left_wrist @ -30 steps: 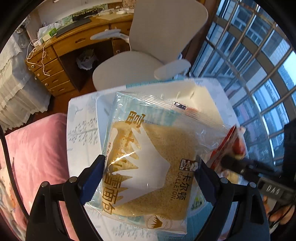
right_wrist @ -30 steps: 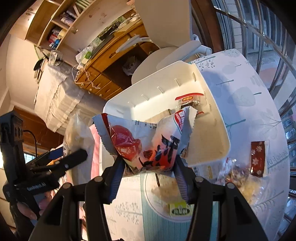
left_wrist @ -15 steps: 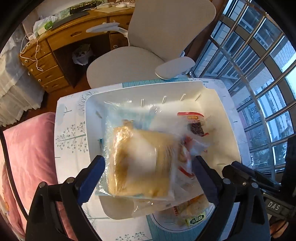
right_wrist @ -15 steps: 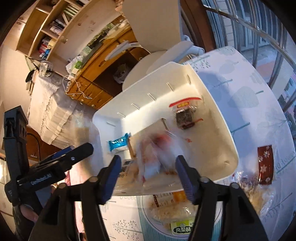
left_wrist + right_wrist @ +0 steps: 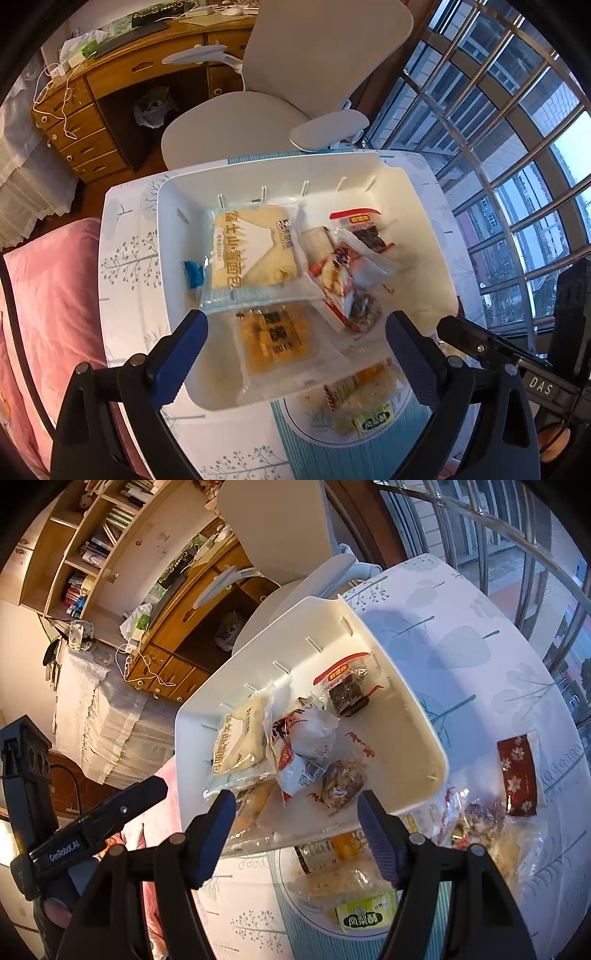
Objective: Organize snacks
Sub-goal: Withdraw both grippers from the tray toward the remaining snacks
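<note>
A white bin (image 5: pixel 424 221) (image 5: pixel 417 716) stands on the table and holds several snack packs. A bread pack (image 5: pixel 251 254) (image 5: pixel 240 738) lies at its left. A red-and-white snack bag (image 5: pixel 351 269) (image 5: pixel 306 746) lies beside it. A dark cake pack with a red band (image 5: pixel 364 229) (image 5: pixel 347 686) lies toward the far wall. A yellow pack (image 5: pixel 277 339) lies near the front. My left gripper (image 5: pixel 295 343) is open and empty above the bin's near rim. My right gripper (image 5: pixel 297 821) is open and empty there too.
A plate (image 5: pixel 325 923) in front of the bin holds several wrapped snacks, including a green pack (image 5: pixel 364 914) (image 5: pixel 371 421). A dark red pack (image 5: pixel 517 775) and loose snacks lie on the table at right. A white chair (image 5: pixel 295 92) stands behind the table; window bars at right.
My left gripper let go of the bread pack and my right let go of the red-and-white bag. Both packs dropped into the bin. Both grippers now stand open above it.
</note>
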Demonstrator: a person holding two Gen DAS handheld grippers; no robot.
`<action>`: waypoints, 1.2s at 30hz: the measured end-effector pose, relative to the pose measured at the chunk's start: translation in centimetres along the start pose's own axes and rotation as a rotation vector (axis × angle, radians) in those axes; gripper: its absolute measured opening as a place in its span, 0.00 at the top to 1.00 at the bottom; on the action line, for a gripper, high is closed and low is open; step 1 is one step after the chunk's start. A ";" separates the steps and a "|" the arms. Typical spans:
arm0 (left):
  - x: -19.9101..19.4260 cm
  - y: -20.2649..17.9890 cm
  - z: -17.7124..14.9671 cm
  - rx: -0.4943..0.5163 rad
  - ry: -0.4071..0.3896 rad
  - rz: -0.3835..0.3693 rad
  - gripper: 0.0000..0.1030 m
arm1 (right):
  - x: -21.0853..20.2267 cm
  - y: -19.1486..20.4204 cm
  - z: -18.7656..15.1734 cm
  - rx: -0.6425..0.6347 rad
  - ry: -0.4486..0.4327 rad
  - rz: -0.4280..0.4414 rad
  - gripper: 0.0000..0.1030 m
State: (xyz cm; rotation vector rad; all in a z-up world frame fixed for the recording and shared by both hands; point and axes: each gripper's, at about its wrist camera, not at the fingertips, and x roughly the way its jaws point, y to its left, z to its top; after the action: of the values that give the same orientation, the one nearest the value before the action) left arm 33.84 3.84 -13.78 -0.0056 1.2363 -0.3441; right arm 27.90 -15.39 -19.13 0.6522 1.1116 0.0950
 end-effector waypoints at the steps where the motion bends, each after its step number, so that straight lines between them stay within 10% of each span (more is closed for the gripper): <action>1: -0.3 -0.2 -0.3 -0.003 -0.003 -0.005 0.06 | -0.3 0.0 -0.1 -0.001 -0.002 0.001 0.33; 36: -2.7 -9.3 -16.0 -0.297 -0.067 0.005 0.06 | -8.4 -8.4 -6.4 -0.262 0.081 -0.059 0.22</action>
State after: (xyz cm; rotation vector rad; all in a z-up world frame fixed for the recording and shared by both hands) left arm 15.96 -1.33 -14.86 -0.2674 1.2111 -0.1520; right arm 16.55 -22.67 -18.68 0.3839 1.1712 0.2142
